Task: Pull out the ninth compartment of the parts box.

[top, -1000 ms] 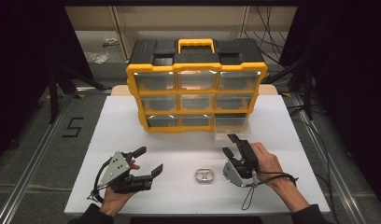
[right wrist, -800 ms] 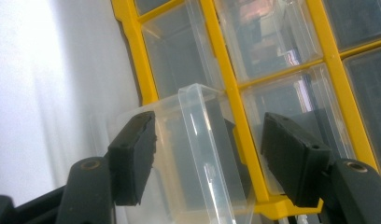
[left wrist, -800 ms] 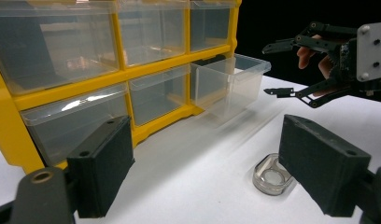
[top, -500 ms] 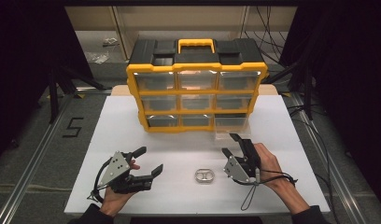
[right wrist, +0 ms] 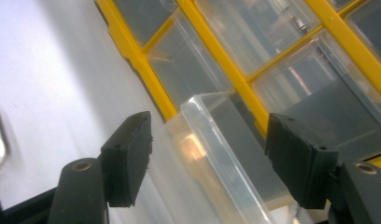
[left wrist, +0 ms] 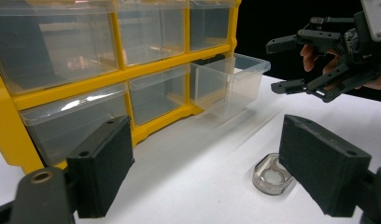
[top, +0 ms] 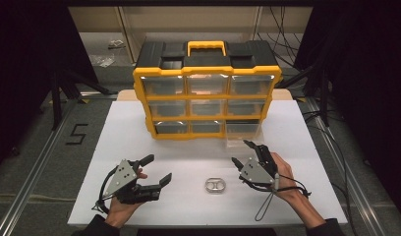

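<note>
Your right gripper [top: 245, 152] has just been spreading its jaws wide, empty, facing the pulled-out clear drawer [top: 242, 133]; your left gripper [top: 157, 169] gapes wide, metal ring [top: 215, 185] just beside it.

One drawer cabinet [top: 207, 88] with nine drawers, one clear dish [top: 215, 185], two tools.

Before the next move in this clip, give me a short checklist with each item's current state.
1. Bottom-right clear plastic drawer of the yellow-and-black drawer cabinet pulled out: ok.
2. Right gripper open, jaws just been opening, nothing between them: ok.
3. Right gripper apart from the drawer: ok.
4. Small clear plastic piece lies free on the white table, between both grippers: ok.
5. Left gripper open and holding nothing: ok.
6. Open drawer has nothing in it: cannot tell.
</note>
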### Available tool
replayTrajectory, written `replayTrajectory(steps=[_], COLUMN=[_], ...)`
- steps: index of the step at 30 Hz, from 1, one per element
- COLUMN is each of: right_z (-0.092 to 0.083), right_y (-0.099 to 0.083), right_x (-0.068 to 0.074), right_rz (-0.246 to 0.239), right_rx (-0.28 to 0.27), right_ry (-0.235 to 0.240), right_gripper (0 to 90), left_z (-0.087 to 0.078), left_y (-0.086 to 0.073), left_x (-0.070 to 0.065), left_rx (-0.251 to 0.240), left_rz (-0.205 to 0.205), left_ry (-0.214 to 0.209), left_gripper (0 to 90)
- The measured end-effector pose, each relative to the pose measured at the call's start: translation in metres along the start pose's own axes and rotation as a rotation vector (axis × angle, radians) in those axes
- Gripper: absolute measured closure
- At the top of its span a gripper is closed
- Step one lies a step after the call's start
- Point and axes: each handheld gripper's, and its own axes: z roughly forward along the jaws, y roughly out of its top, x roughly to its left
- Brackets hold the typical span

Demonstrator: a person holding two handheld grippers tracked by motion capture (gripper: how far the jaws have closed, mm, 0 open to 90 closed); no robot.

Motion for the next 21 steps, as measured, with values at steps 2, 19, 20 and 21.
replayTrajectory(steps=[2, 19, 20, 21], right_z=[-0.001, -0.008, -0.008, -0.008], right_y=[0.000, 0.011, 0.011, 0.012], right_x=[0.000, -0.010, -0.010, -0.009], right_rz=[0.019, 0.412, 0.412, 0.414], right_rx=[-0.002, -0.077, -0.077, -0.078], right_ry=[0.008, 0.243, 0.243, 0.253], right_gripper=[32.2, 26.4, 26.4, 26.1], left_z=[0.000, 0.000, 0.000, 0.000], left_y=[0.000, 0.000, 0.000, 0.000], left_x=[0.000, 0.000, 0.000, 0.000], left_rx=[0.002, 0.000, 0.000, 0.001], left_rz=[0.002, -0.002, -0.002, -0.002], left_ry=[0.000, -0.001, -0.001, -0.001], left_gripper=[17.3, 16.7, 16.7, 16.7])
